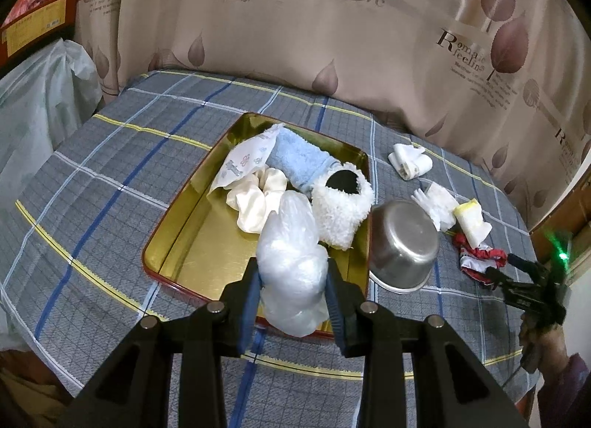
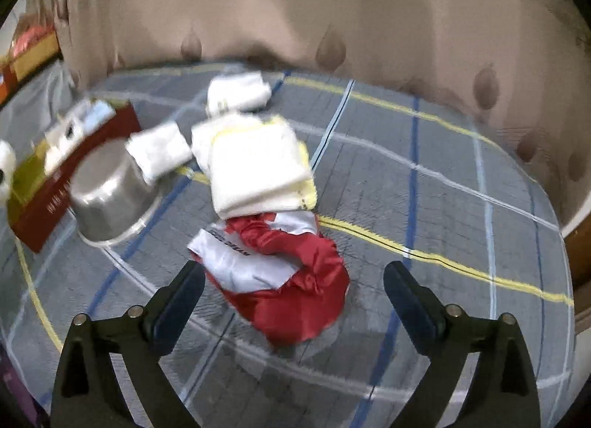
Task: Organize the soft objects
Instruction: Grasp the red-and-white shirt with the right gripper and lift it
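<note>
Left wrist view: left gripper [image 1: 293,280] clamped on a crumpled clear plastic bag [image 1: 291,262], blue pads [image 1: 252,289] squeezing both sides, hovering right over the near edge of the gold tray [image 1: 184,243]. Already sitting in that tray: a fluffy white slipper-ish thing [image 1: 341,210], a rolled light blue towel [image 1: 301,160], a cream satin scrunchie-looking cloth [image 1: 256,202] and a printed white packet [image 1: 245,162]. Just right of the tray, touching its rim, a steel bowl [image 1: 404,243] tipped on its side. Further right on the plaid sheet [image 1: 110,177]: a few white folded cloths [image 1: 410,160], then the red and white fabric [image 1: 480,258], with the other gripper visible near it at the frame edge. Right wrist view, pretty blurry: right gripper [image 2: 293,287] spread wide, nothing pinched, pointing down over the red and white fabric [image 2: 284,280], which lies loose on the sheet between the fingers. Beyond it, touching, a folded white and yellow cloth [image 2: 255,169], more white cloths further back, bowl [image 2: 110,199] and tray off left. Leaf-print curtain [image 1: 332,40] behind everything.
</note>
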`<state>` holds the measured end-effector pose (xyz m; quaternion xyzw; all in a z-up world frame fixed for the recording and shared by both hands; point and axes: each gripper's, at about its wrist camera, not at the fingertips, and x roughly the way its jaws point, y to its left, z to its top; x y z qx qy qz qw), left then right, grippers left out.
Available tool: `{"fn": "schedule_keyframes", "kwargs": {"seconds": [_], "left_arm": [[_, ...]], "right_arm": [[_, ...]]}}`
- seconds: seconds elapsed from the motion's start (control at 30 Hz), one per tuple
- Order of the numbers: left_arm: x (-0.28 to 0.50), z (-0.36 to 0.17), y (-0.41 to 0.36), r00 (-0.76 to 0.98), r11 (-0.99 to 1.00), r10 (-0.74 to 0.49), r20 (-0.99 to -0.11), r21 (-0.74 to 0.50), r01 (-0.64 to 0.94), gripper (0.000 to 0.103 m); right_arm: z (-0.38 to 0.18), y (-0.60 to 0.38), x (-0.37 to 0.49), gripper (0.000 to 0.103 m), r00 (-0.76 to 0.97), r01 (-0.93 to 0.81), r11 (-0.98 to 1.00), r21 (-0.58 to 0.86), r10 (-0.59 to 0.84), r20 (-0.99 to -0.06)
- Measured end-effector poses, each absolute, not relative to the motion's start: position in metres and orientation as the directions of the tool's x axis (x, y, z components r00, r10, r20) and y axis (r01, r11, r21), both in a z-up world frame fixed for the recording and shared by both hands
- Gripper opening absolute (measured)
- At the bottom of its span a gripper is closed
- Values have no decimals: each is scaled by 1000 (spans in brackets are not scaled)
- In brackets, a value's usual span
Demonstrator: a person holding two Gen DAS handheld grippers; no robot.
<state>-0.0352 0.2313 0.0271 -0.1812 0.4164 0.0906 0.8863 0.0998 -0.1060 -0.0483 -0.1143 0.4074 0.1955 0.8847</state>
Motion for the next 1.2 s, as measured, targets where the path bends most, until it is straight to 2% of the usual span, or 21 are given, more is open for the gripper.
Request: {"fn": "schedule_keyframes", "kwargs": {"seconds": [0.13,0.2,0.23,0.3,0.33,0.37,0.6,0.9,1.2], "left_arm": [[-36,28,232,637,918,10,-771,-245,-311,33],[-35,26,232,633,916,5,-774,-250,-312,33],[-35,25,232,630,916,1,-776,-252,-313,33],[-34,23,233,624,915,-2,-781,-254,-315,33],[-34,22,233,623,914,-2,-782,-255,-317,33],[-34,22,233,623,913,-3,-782,-255,-317,33],[-34,22,233,624,913,4,-781,-252,-321,34],[-32,20,236,623,912,-5,-782,-259,-317,34],[-17,14,238,614,924,-12,-790,-243,-295,35]], "right_arm": [[-64,-93,112,97,523,-491,870,-38,259,-812],[-67,-88,115,92,508,-501,865,-28,268,-819],[-70,-86,118,74,497,-503,864,-16,273,-823],[-75,-83,120,56,473,-507,862,-2,276,-836],[-75,-83,119,22,483,-501,865,-6,274,-832],[-74,-84,119,16,481,-501,865,5,283,-830],[-47,-100,81,14,519,-492,868,67,354,-778],[1,-114,-5,14,627,-520,845,124,476,-617],[-11,-98,-27,14,603,-544,828,139,501,-621]]}}
